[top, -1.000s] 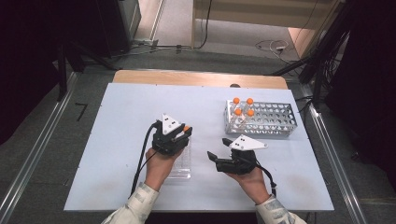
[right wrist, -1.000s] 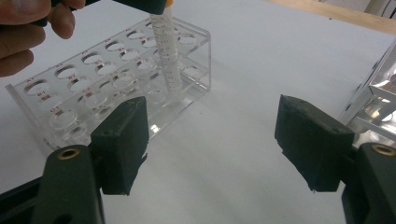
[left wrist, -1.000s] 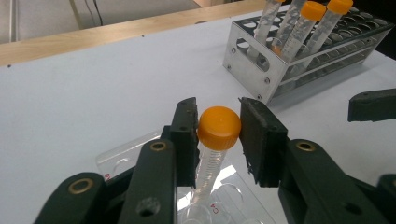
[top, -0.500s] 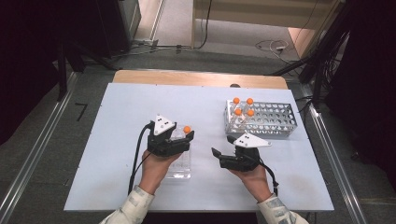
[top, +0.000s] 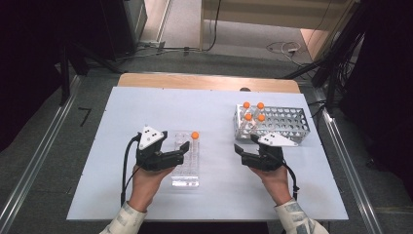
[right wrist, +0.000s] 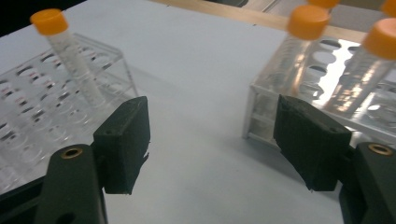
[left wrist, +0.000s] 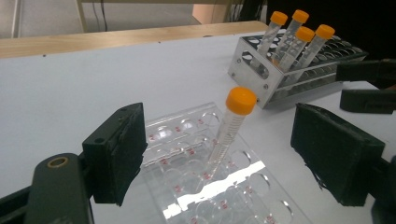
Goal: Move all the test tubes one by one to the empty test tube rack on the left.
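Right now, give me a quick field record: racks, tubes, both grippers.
clear rack: on the table, in front of the left hand
tube in clear rack: one, orange cap, leaning, free of the pads
metal rack: far right of the table
tubes in metal rack: four, orange caps, at its left end
left gripper: jaws just opened, nothing held
right gripper: open, empty, beside the metal rack

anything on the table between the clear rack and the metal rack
No, bare table lies between the clear rack and the metal rack, seen in the high view.
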{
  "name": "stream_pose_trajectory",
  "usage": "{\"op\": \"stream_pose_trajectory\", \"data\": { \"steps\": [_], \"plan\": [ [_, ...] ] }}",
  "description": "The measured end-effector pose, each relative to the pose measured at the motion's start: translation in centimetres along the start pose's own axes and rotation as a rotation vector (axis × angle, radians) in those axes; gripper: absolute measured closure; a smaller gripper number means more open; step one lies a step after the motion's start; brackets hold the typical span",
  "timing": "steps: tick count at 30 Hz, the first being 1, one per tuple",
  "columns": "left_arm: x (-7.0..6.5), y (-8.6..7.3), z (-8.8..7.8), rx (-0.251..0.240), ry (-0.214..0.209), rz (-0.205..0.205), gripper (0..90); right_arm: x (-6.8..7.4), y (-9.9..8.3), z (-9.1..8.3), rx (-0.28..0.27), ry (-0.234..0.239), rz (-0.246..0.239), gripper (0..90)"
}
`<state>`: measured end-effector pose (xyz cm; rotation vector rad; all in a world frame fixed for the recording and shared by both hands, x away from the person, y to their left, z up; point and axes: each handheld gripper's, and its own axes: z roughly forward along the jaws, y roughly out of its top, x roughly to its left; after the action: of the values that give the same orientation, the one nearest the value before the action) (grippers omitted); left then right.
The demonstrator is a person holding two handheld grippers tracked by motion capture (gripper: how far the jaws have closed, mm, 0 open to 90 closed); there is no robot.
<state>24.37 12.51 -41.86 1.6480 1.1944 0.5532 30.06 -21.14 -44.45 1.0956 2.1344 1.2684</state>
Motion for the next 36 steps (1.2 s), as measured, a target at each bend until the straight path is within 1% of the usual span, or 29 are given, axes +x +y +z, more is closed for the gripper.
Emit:
{"op": "stream_pose_trajectory", "data": {
  "steps": [3,7,10,15,19,22,27,33,36],
  "plan": [
    [0.6,-0.4,-0.3,0.002,0.015,-0.006,17.0,-1.1,0.2,-0.4,-0.014,-0.035,0.019,26.8],
    [1.1,-0.9,-0.4,0.012,0.032,-0.019,16.4,-2.6,0.3,-0.5,-0.014,-0.092,0.049,27.8],
    [1.3,-1.1,-0.4,0.015,0.038,-0.020,16.2,-3.4,0.3,-0.4,-0.016,-0.136,0.056,29.4],
    [1.4,-1.2,-0.3,0.015,0.039,-0.022,16.2,-4.5,0.6,-0.1,-0.039,-0.179,0.066,34.3],
    [1.4,-1.2,-0.3,0.015,0.037,-0.019,16.1,-5.1,0.8,0.7,-0.040,-0.191,0.065,40.7],
    [1.4,-1.2,-0.3,0.016,0.042,-0.022,16.1,-5.4,0.7,1.4,-0.027,-0.192,0.061,45.2],
    [1.6,-1.2,-0.3,0.015,0.044,-0.025,16.1,-5.7,0.8,2.1,-0.036,-0.199,0.058,54.5],
    [1.6,-1.3,-0.3,0.019,0.045,-0.028,16.1,-6.1,0.8,3.0,-0.030,-0.193,0.062,59.8],
    [1.6,-1.3,-0.2,0.022,0.043,-0.025,16.1,-6.2,0.8,3.2,-0.036,-0.193,0.061,62.9]
  ]
}}
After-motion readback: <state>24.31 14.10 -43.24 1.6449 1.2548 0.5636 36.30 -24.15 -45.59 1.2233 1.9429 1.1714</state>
